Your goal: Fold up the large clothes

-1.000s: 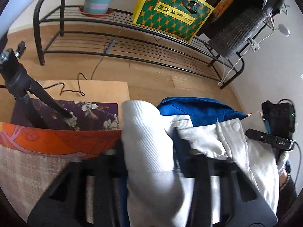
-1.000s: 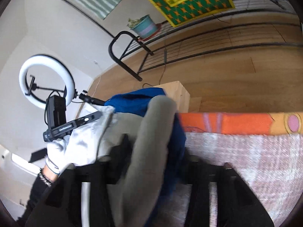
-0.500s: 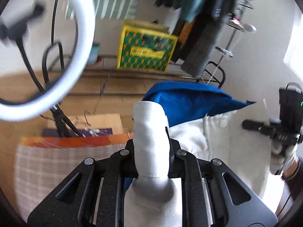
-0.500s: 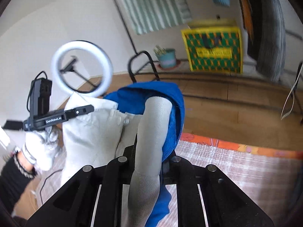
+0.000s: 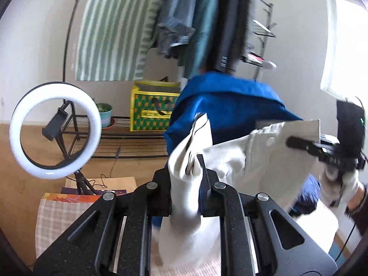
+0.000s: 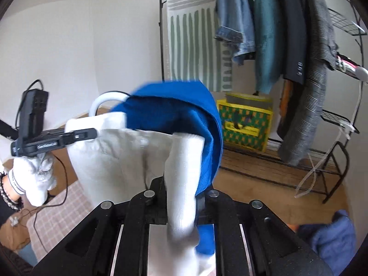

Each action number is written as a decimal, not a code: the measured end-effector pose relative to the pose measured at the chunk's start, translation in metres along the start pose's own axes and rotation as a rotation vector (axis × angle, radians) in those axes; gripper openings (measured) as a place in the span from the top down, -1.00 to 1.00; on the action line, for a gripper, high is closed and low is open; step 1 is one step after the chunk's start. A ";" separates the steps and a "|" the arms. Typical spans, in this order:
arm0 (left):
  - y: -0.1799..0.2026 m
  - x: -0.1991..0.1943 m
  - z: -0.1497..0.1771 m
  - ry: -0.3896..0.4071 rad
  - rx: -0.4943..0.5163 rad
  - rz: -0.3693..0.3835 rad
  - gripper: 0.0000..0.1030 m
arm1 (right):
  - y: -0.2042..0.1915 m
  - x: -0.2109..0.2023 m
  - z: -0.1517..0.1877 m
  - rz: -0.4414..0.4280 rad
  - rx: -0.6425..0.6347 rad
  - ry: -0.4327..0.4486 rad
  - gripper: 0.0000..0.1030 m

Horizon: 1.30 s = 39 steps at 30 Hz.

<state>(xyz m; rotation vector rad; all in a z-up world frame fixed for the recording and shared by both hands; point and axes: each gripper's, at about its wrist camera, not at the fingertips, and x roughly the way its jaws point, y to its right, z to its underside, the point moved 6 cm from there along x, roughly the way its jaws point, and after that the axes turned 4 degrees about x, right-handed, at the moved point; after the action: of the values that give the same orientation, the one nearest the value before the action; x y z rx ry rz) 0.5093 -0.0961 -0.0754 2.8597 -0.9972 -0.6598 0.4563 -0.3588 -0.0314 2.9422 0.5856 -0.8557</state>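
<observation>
The left gripper [image 5: 187,197] is clamped tight on a bunched edge of the large cream cotton garment with a bright blue lining [image 5: 234,151], and the right gripper [image 6: 181,197] is pinched just as firmly on a second rolled edge of the same garment [image 6: 147,147]. Taking the garment as the landmark, it is held up in the air between the two grippers, its top edge stretched roughly level from one grip to the other and its length hanging down toward the pale checked cloth surface [image 5: 53,218] below. Each gripper sits at one end of that edge, so neither is nearer. Behind the garment stand a yellow-green patterned bag [image 6: 246,124] and a white ring light [image 5: 55,128].
</observation>
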 end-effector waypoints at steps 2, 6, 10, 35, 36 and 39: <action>0.020 -0.012 0.022 0.001 0.013 0.022 0.74 | -0.001 -0.017 0.025 0.024 -0.039 -0.015 0.77; 0.066 -0.050 0.081 -0.023 0.060 0.045 0.74 | -0.017 -0.059 0.101 0.057 -0.088 -0.029 0.77; 0.109 -0.104 0.141 -0.100 0.148 0.056 0.74 | -0.041 -0.115 0.173 -0.014 -0.057 -0.047 0.77; 0.121 -0.220 0.280 -0.428 -0.176 0.088 -0.07 | -0.087 -0.241 0.299 -0.081 0.252 -0.293 -0.39; 0.114 -0.210 0.274 -0.434 -0.222 0.117 -0.08 | -0.078 -0.235 0.294 -0.084 0.279 -0.293 -0.46; 0.081 -0.167 0.257 -0.445 -0.417 0.186 -0.24 | -0.043 -0.207 0.281 -0.101 0.395 -0.319 -0.49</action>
<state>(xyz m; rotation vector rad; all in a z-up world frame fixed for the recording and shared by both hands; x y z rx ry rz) 0.2403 -0.0343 -0.2313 2.2755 -1.0030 -1.3377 0.1354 -0.4261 -0.1589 3.0160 0.6066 -1.5793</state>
